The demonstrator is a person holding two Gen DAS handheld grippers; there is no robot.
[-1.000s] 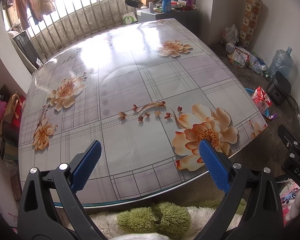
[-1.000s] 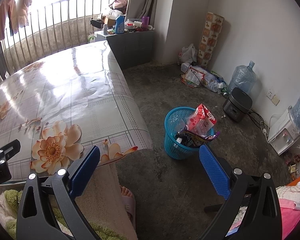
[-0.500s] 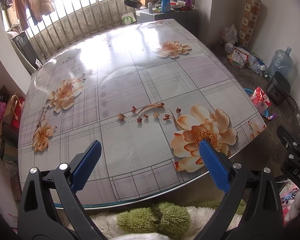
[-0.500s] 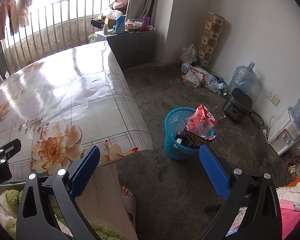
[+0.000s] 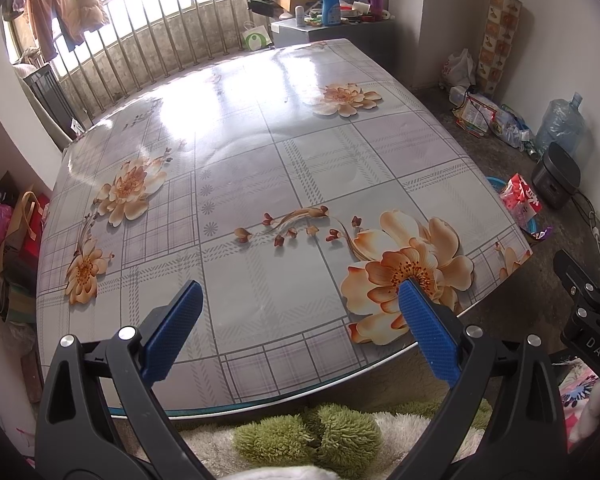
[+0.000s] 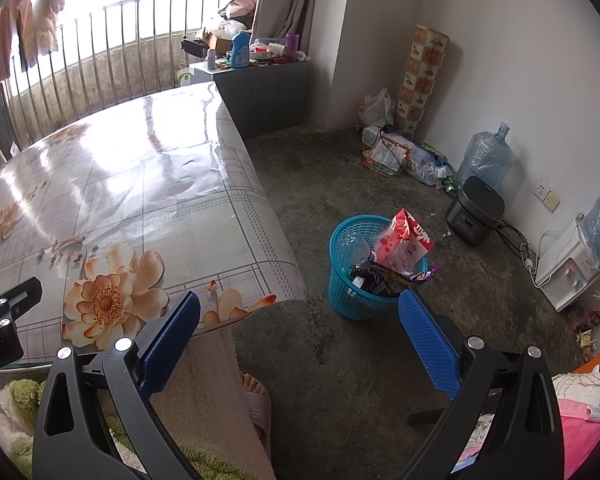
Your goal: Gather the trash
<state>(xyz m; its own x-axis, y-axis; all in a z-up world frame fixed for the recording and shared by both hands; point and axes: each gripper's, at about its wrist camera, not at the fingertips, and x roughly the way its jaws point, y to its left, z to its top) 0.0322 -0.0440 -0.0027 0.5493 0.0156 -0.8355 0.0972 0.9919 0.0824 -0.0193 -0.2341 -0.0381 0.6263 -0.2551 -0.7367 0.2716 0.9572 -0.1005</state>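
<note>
A blue plastic basket (image 6: 350, 294) stands on the floor to the right of the table, stuffed with a red and white packet (image 6: 402, 242), a clear bottle and a purple wrapper (image 6: 392, 276). My right gripper (image 6: 300, 314) hangs open above the floor, nearer me than the basket, with nothing between its blue pads. Over the table's near edge my left gripper (image 5: 300, 302) is open and holds nothing. The floral tablecloth (image 5: 260, 168) shows no loose items. In the left wrist view the basket (image 5: 530, 222) peeks from behind the table's right edge.
A rice cooker (image 6: 474, 210), water jugs (image 6: 484, 156) and a pile of bags (image 6: 400, 152) line the right wall. A grey cabinet (image 6: 260, 92) with bottles stands beyond the table. A person's slippered foot (image 6: 256, 394) is beside the table's corner. Railings run along the far side.
The left wrist view has drifted slightly, so the table sits a little lower and to the left. Both grippers stay open and the right view is unchanged.
</note>
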